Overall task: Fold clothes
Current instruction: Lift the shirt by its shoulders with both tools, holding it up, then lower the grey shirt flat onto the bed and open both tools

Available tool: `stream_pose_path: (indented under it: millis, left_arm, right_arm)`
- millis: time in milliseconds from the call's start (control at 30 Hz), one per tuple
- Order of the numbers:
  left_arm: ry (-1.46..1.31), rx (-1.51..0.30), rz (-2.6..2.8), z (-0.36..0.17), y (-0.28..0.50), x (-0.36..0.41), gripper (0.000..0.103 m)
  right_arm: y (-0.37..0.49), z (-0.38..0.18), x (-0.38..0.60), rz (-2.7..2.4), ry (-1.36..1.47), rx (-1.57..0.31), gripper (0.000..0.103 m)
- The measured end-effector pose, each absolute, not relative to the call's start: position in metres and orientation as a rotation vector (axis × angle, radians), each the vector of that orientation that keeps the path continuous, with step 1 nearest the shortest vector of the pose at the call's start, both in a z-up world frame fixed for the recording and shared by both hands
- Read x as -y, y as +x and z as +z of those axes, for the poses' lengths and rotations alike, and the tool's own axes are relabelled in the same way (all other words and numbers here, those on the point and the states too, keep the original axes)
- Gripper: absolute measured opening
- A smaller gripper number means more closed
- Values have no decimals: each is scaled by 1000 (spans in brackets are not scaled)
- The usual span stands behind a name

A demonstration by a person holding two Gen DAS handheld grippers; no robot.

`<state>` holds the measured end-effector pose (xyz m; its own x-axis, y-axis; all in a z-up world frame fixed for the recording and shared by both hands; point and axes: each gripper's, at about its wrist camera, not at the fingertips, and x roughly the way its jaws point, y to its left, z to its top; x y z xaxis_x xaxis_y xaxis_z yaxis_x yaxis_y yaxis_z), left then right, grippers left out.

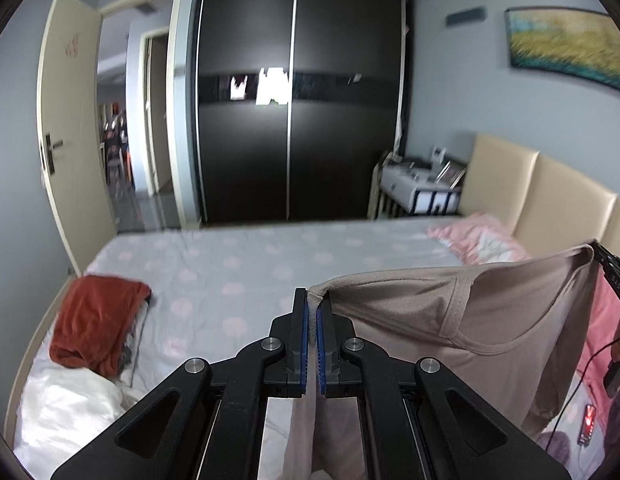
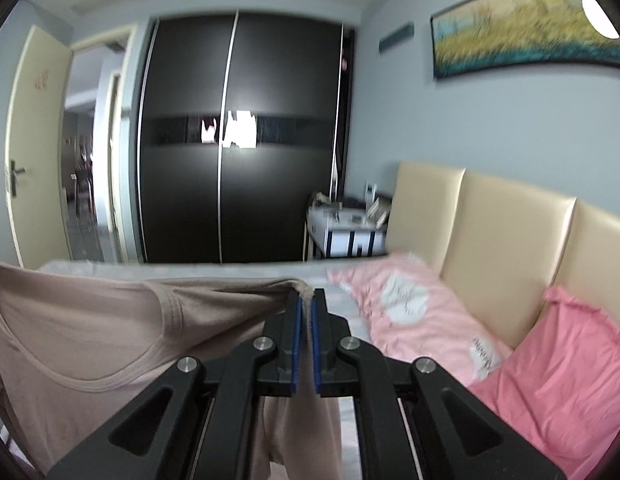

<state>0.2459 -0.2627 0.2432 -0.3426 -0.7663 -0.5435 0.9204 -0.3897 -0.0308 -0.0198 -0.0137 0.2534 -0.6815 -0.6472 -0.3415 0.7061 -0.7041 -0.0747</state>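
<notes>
A beige top (image 1: 490, 320) hangs stretched in the air above the bed (image 1: 237, 264), its scooped neckline facing the cameras and its body drooping below. The left gripper (image 1: 312, 300) is clenched on one shoulder of the top, a nub of fabric showing between its blue pads. The right gripper (image 2: 305, 300) is clamped on the other shoulder in the same way, so the garment spans the gap between the two.

On the polka-dot sheet, a rust-red garment (image 1: 95, 320) lies crumpled near the left edge of the bed, partly on white bedding (image 1: 69, 412). Two pink pillows (image 2: 422, 312) rest against the cream padded headboard (image 2: 510, 220) at the right end. Beyond the far edge of the bed stands a dark wardrobe (image 1: 293, 100), with an open door (image 1: 69, 140) to its left.
</notes>
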Motion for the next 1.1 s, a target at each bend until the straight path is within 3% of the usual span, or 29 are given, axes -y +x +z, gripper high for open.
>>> stream_pose_path:
  millis: [400, 700, 1100]
  left_arm:
    - [781, -427, -1673, 133, 160, 439, 4]
    - [1014, -474, -1512, 3, 114, 565, 4]
    - [1131, -618, -1435, -136, 94, 628, 6]
  right_arm:
    - [-122, 148, 184, -2353, 589, -426, 4]
    - [-197, 27, 302, -2285, 770, -595, 4]
    - [-244, -109, 369, -2136, 993, -701, 5]
